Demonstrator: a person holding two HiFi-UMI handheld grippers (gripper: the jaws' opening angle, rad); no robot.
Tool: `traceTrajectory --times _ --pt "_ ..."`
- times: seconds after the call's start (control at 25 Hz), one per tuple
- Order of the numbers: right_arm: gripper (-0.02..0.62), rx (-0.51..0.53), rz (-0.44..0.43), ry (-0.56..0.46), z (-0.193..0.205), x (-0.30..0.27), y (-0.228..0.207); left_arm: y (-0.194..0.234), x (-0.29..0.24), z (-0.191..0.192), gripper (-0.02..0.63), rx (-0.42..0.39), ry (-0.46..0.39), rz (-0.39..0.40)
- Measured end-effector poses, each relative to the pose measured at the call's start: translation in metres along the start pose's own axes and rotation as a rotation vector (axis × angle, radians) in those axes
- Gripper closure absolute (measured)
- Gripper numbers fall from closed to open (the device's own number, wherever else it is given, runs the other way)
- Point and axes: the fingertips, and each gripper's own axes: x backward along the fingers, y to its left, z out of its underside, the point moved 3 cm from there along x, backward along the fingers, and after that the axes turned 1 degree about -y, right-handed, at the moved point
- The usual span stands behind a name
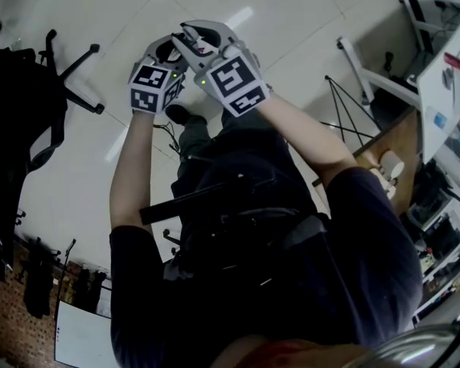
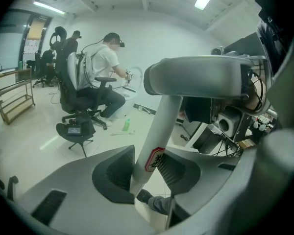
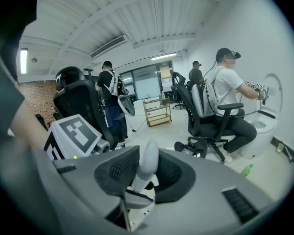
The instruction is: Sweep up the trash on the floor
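A white broom handle [image 2: 159, 136] with a red label runs up between the jaws of my left gripper [image 2: 146, 173], which is shut on it. The handle's rounded top end [image 3: 148, 164] sits between the pads of my right gripper [image 3: 143, 176], also shut on it. In the head view both grippers are close together in front of my chest, left gripper [image 1: 167, 50] beside right gripper [image 1: 193, 37]; the handle below them is hidden. A green bottle [image 2: 127, 125] lies on the pale floor some way off, also seen as green bottle [image 3: 246, 170]. The broom's head is out of sight.
A person sits in a black office chair [image 2: 81, 94] beside a white toilet-like fixture [image 3: 264, 124]. Another black chair [image 1: 31, 90] stands at my left, a wooden desk [image 1: 399, 152] with computer gear [image 2: 225, 124] at my right. A gold rack [image 3: 157, 111] stands farther back.
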Motion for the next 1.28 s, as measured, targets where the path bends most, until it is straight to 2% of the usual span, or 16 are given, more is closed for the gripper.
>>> traceTrajectory --times 0.2,0.56,0.84,1.0,1.28 --pt "0.491 0.007 0.001 -0.02 0.003 0.014 -0.031 -0.012 -0.029 -0.013 0.474 -0.048 0.039 0.046" --pt "0.491 -0.007 0.028 -0.022 0.003 0.028 -0.053 -0.024 -0.049 -0.026 0.474 -0.064 0.077 0.098" --pt "0.491 -0.004 0.035 -0.033 0.0 0.039 -0.05 -0.035 -0.047 -0.03 0.476 -0.108 0.104 0.119" --pt "0.491 0.012 0.045 -0.031 -0.005 0.035 -0.042 -0.032 -0.038 -0.031 0.477 -0.108 0.09 0.125" --pt "0.491 0.044 0.02 -0.022 -0.01 0.042 -0.024 -0.04 -0.023 -0.029 0.477 -0.129 0.098 0.13"
